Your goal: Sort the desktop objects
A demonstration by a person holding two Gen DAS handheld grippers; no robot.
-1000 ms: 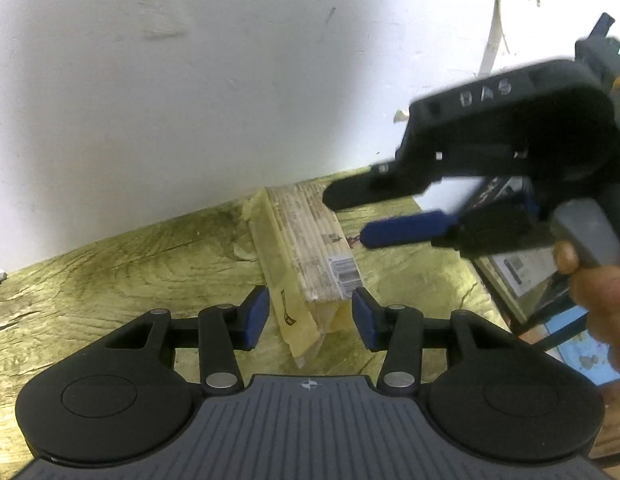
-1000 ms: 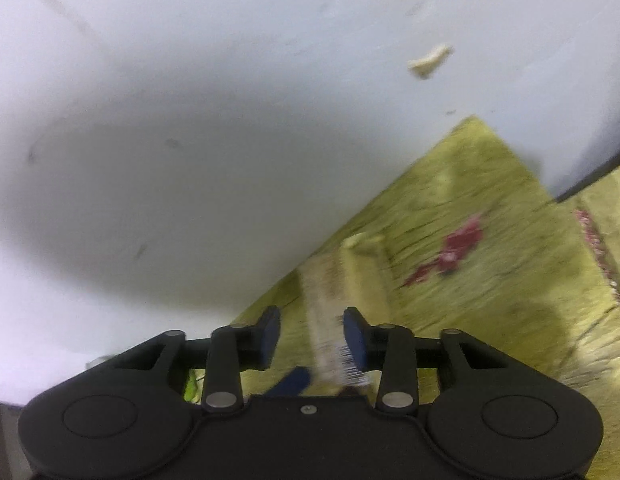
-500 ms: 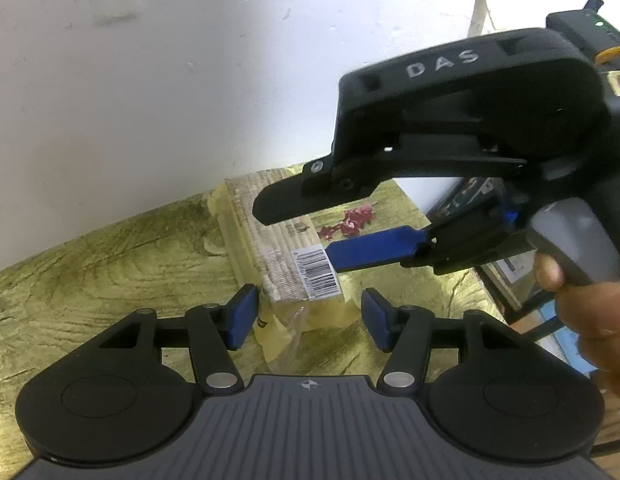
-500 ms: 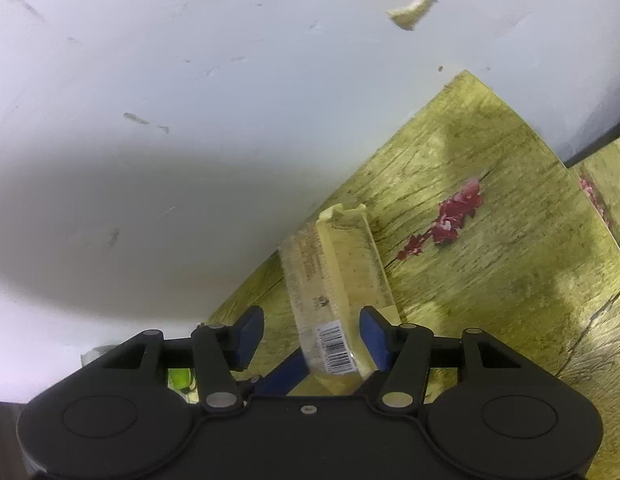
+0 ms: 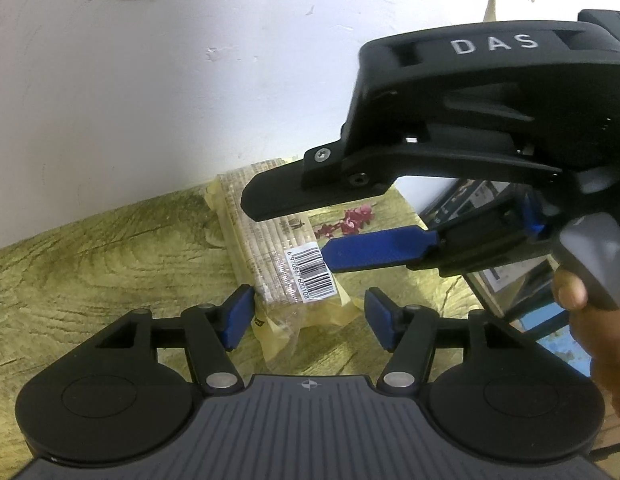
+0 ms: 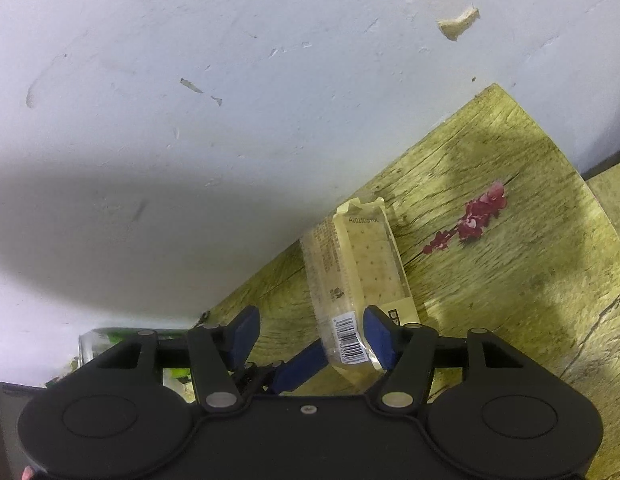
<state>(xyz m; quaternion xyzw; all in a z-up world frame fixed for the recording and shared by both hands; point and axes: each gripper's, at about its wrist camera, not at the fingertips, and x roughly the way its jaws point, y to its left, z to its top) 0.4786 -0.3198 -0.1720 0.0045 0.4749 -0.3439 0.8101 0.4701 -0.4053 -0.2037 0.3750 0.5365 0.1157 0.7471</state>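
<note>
A white wall (image 6: 269, 80) — scuffed and chipped, with a scrap of tan tape (image 6: 458, 24) stuck to it — rises directly behind the yellow-green wood-grain tabletop (image 6: 530, 280). On that tabletop, near its corner, sits a red flower-like mark (image 6: 474, 216). At the foot of the wall a clear bottle with a green label (image 6: 109, 338) lies on its side.

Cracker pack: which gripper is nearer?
Left. Left gripper, jaws opening, straddles the cracker pack's near end; right gripper, also opening, hovers above it.
</note>
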